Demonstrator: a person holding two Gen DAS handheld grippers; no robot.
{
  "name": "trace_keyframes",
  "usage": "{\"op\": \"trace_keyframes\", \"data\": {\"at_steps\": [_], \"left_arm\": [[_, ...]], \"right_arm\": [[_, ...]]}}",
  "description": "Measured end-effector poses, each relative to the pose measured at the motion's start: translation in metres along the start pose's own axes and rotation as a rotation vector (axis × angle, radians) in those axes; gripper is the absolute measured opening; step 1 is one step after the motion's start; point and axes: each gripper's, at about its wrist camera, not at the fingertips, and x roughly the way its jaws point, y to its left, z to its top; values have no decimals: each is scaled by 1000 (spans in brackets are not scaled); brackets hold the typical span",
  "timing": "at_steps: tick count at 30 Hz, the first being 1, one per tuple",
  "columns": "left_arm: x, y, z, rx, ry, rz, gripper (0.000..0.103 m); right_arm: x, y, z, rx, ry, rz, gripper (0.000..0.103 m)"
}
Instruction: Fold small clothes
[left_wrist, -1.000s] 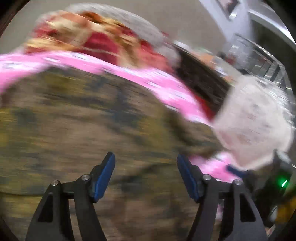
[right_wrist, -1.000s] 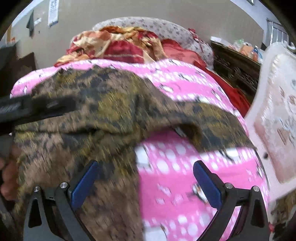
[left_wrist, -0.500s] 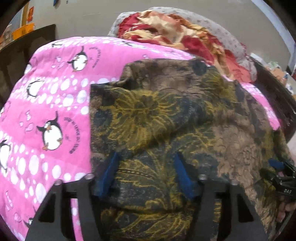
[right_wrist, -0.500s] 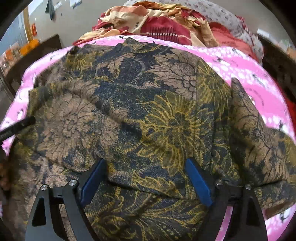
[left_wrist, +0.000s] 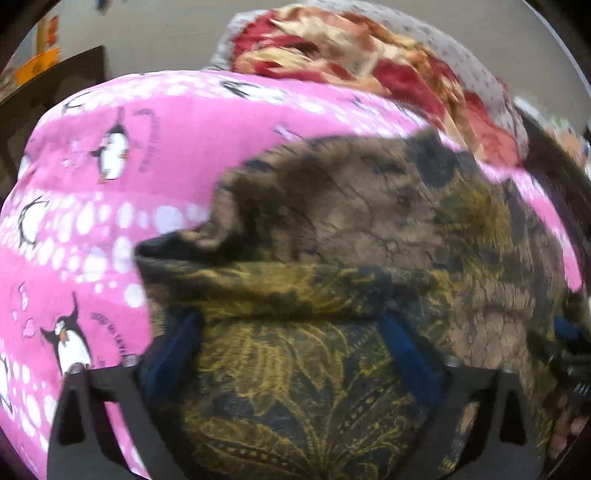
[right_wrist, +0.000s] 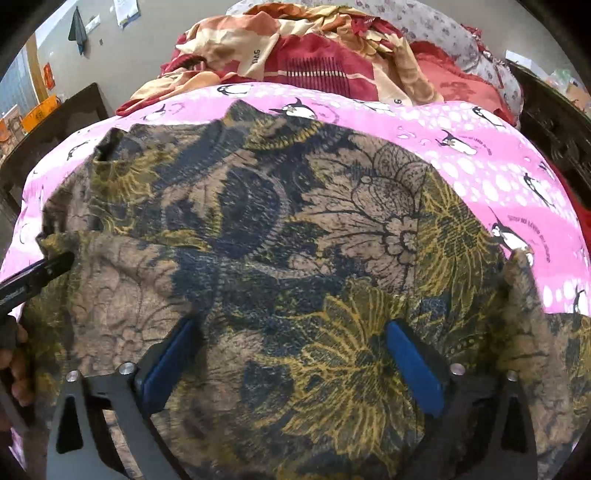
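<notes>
Nearest, the right hand-held gripper (right_wrist: 291, 358) hovers with jaws spread wide, empty, over a brown floral garment (right_wrist: 295, 240). The left hand-held gripper (left_wrist: 291, 350) is likewise wide, fabric bunched between its fingers (grip uncertain). The garment lies on a pink penguin bedspread (right_wrist: 480, 147); a careless pull could undo the fold.

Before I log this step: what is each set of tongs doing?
Left tongs: open, over the brown floral garment, gripping nothing.
Right tongs: open, over the same garment, gripping nothing.
</notes>
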Motion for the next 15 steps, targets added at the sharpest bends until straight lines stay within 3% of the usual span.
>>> {"op": "trace_keyframes", "data": {"at_steps": [3,7,9,11,13,14,15], "left_arm": [[-10,-2,0,-8,-5,-3,101],[-46,-9,-23,-31,-74,-67,101],[-60,-17,-41,1,-104,-82,101],[-53,-26,-51,30,-67,-89,101],[-32,-31,-59,58,11,-55,100],[-30,-36,-60,94,12,-25,101],[-32,-39,-59,106,5,-11,101]], "right_arm": [[0,-5,-5,25,31,35,103],[-2,-8,10,35,111,-2,103],[-19,0,9,60,72,-31,103],[-27,7,-2,54,38,-47,103],[-16,18,-19,36,92,-74,103],[-6,20,-27,19,133,-89,103],[-10,26,-30,-34,104,-113,103]]}}
